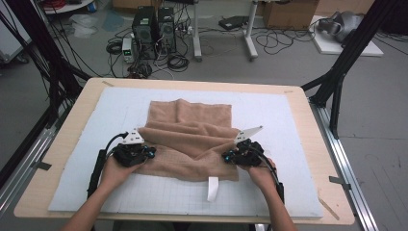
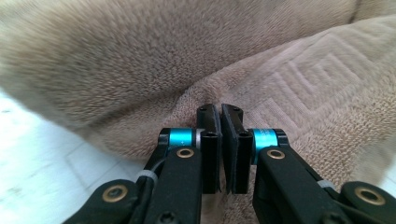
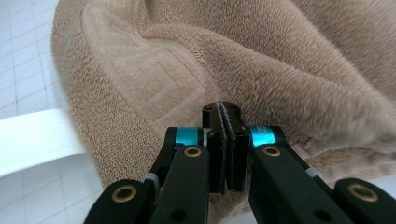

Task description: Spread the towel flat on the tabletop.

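A tan towel [image 1: 190,139] lies on the white gridded mat [image 1: 288,120], its upper layer bunched into a sagging fold across the middle. My left gripper [image 1: 146,154] rests at the towel's left edge, and my right gripper [image 1: 227,156] at its right edge. In the left gripper view the gripper [image 2: 219,112] has its jaws nearly touching, tips against the towel [image 2: 289,84], and I see no cloth between them. In the right gripper view the gripper [image 3: 223,108] is shut pad to pad, nosed into the towel [image 3: 280,56] beside its woven border.
A white label strip [image 1: 212,188] sticks out from the towel's near edge, and it shows as the label strip [image 3: 32,135] at the left of the right gripper view. The mat covers a wooden table [image 1: 72,125]. Black frame posts, cables and computers stand beyond.
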`<control>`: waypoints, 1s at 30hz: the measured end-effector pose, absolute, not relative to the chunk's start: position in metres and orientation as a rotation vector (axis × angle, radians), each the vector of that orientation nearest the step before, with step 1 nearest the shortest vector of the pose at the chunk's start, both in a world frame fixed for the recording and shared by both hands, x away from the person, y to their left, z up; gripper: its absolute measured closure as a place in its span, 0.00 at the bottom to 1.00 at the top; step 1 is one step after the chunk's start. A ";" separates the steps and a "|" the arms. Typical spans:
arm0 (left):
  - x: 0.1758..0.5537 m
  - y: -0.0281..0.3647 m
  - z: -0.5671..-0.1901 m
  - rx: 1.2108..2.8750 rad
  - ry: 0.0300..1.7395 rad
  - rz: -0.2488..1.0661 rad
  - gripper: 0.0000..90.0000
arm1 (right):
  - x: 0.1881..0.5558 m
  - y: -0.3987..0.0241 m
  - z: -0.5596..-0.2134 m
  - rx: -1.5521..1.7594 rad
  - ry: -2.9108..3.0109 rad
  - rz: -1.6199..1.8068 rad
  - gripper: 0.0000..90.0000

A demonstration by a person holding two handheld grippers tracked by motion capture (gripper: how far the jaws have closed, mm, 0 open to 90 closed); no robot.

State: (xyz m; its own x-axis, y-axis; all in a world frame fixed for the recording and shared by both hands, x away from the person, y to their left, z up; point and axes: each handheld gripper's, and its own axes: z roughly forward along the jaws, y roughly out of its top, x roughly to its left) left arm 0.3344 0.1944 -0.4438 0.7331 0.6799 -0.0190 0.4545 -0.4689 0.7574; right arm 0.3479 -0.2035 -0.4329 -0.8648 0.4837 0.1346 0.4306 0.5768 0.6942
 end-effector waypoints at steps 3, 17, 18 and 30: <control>0.333 0.198 -0.441 2.134 0.861 0.355 0.89 | 0.346 -0.205 -0.431 0.793 2.729 1.191 0.92; 0.311 0.222 -0.444 2.156 0.838 0.321 0.68 | 0.316 -0.206 -0.432 0.645 2.776 1.161 0.69; 0.310 0.221 -0.444 2.152 0.841 0.330 0.71 | 0.318 -0.204 -0.437 0.661 2.784 1.154 0.70; 0.300 0.221 -0.437 2.138 0.836 0.359 0.96 | 0.316 -0.204 -0.439 0.693 2.774 1.199 0.97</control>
State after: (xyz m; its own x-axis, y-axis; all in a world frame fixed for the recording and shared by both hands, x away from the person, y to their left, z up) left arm 0.3000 0.2210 -0.4367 0.7419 0.6701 -0.0237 0.4447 -0.4653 0.7653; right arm 0.3158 -0.2038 -0.4389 -0.8992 0.4158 0.1363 0.3841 0.6009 0.7010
